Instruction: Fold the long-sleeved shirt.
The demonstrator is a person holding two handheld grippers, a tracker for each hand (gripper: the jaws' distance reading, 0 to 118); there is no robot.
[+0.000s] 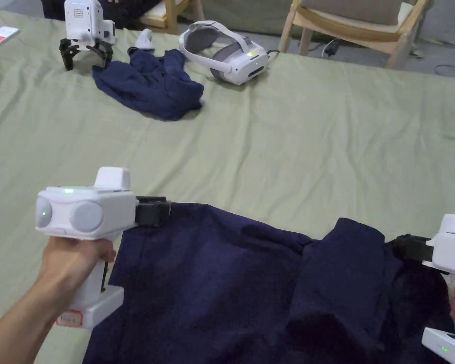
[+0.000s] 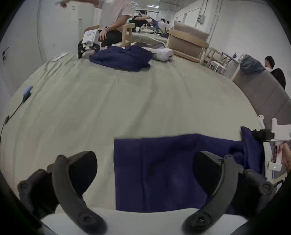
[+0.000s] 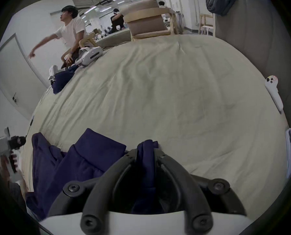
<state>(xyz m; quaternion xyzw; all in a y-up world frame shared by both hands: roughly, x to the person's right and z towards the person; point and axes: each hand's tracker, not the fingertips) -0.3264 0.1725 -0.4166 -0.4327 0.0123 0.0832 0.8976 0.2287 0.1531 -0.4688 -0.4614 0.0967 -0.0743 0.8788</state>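
Shirt: the navy long-sleeved shirt [image 1: 250, 289] lay spread on the green cloth-covered table [image 1: 316, 142], at the near edge, filling the head view from about 7 o'clock round to 4 o'clock.
Left gripper: the left gripper [image 1: 151, 212] was at the shirt's far-left corner, at about 9 o'clock in the head view, held by the left hand [image 1: 72, 265].
Left jaws: in the left gripper view they stood wide apart, with the shirt's straight left edge [image 2: 115, 170] running up between them (the cloth covered the space toward the right jaw, bare table lay toward the left one); neither jaw pressed on the fabric.
Right gripper: the right gripper [image 3: 145, 151] was at the shirt's right end, at about 3 o'clock in the head view.
Right jaws: closed onto a bunched fold of navy fabric [image 3: 147, 162], which stood up between the two tips.
Cloth between the grippers: a raised fold [image 1: 345, 265] sat just left of the right gripper, and the rest lay flatter toward the left one.
Far side: a second navy garment [image 1: 150, 85] lay crumpled at 11 o'clock, with a spare gripper [image 1: 85, 31] touching its left end and a white headset [image 1: 226, 52] just beside it at 12 o'clock.
Right edge: a white controller [image 3: 273, 92] rested on the table at about 3 o'clock in the right gripper view.
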